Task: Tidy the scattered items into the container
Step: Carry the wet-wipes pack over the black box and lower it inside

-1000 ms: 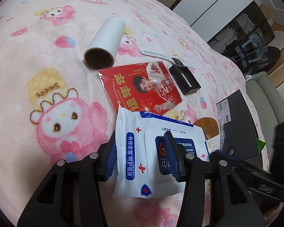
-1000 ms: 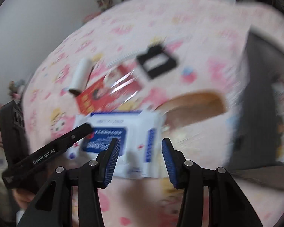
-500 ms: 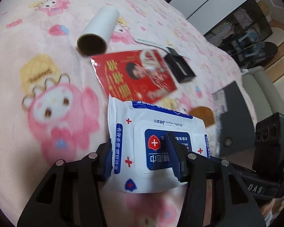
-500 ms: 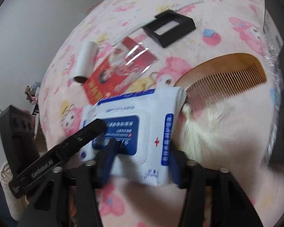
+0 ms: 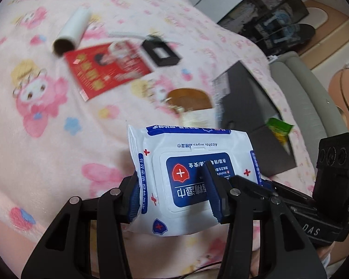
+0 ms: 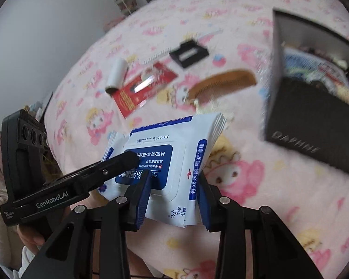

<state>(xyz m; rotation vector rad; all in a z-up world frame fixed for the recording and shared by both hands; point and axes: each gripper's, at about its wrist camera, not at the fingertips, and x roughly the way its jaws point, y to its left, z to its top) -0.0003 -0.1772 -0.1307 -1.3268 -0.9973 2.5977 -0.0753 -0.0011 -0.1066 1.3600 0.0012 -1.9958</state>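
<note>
Both grippers, left (image 5: 173,195) and right (image 6: 173,194), are pinching the wipes (image 5: 193,174); keeping them level, I'd be swinging toward the box (image 6: 314,116) at two o'clock

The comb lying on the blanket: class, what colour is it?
The comb is a warm brown, wood-toned; the right wrist view shows it best.

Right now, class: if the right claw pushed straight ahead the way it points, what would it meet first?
Apart from the wipes pack already between its fingers, probably the wooden comb on the pink blanket. The black box sits off to the right; depth is uncertain.
</note>
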